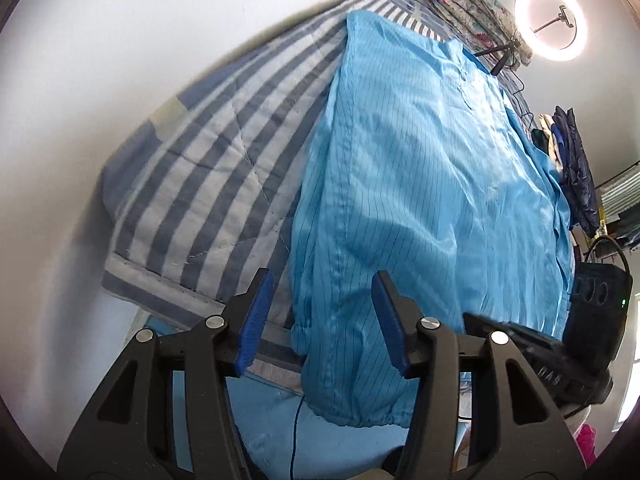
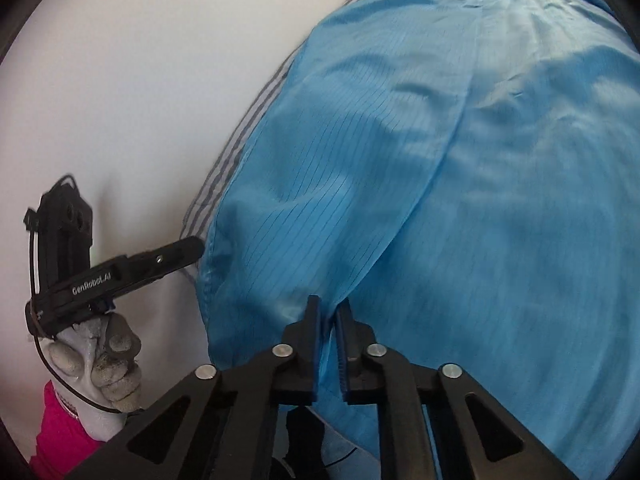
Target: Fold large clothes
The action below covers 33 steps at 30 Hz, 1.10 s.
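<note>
A large light-blue garment [image 1: 420, 168] with thin dark pinstripes lies spread on a blue-and-white striped quilt [image 1: 208, 168]. An elastic cuff [image 1: 360, 412] of it hangs over the bed's near edge. My left gripper [image 1: 322, 280] is open, its blue pads [image 1: 256, 320] on either side of the hanging fabric without pressing it. In the right wrist view the garment [image 2: 460, 180] fills the frame. My right gripper [image 2: 329, 304] is shut on a fold at its near edge. The left gripper [image 2: 176, 252] shows at the left there, held by a gloved hand [image 2: 100, 356].
A lit ring light [image 1: 551, 20] and a rolled floral blanket [image 1: 460, 4] stand at the bed's far end. Dark clothes [image 1: 572, 160] hang at the right. A white wall [image 1: 120, 40] runs along the left. A pale blue mat [image 1: 328, 444] lies below the bed's edge.
</note>
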Available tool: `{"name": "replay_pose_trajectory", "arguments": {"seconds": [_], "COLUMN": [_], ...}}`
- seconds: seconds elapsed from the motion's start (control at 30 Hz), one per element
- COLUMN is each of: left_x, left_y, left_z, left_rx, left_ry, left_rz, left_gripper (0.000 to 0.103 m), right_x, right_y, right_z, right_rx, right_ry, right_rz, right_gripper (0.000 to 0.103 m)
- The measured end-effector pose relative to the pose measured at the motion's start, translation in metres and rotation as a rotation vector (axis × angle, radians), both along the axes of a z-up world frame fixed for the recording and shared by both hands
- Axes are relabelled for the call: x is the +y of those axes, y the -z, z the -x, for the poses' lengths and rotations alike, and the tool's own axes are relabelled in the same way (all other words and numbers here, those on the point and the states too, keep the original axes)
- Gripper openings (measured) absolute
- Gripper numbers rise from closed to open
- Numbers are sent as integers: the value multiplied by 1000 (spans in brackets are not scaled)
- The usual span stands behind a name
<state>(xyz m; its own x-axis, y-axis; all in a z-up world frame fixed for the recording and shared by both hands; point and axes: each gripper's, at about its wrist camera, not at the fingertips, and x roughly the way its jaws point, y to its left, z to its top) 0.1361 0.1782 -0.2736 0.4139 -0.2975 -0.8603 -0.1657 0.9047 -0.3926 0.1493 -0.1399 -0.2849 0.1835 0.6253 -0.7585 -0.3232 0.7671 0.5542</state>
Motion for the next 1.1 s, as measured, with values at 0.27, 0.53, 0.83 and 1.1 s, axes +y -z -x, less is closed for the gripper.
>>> {"name": "replay_pose_trajectory", "arguments": {"seconds": [0.27,0.53,0.83,1.1], "left_x": [0,11,19,8], "left_y": [8,-4,7,8], "left_z": [-2,4,0,-6], "left_rx": [9,-43,-16,1], "left_ry": [24,-7,-51,-66], "left_rz": [7,31,51,72], "left_gripper": [8,6,51,0], "right_x": [0,-34,-3,8], "right_y": [-6,-42,-26,-10], "right_z": [1,5,-9,-19], "right_rx": [-40,-157,-140,-121], "right_ry": [-4,17,-32,-36], "right_rz": [67,77,137,156], "right_gripper": [26,31,31,31]}}
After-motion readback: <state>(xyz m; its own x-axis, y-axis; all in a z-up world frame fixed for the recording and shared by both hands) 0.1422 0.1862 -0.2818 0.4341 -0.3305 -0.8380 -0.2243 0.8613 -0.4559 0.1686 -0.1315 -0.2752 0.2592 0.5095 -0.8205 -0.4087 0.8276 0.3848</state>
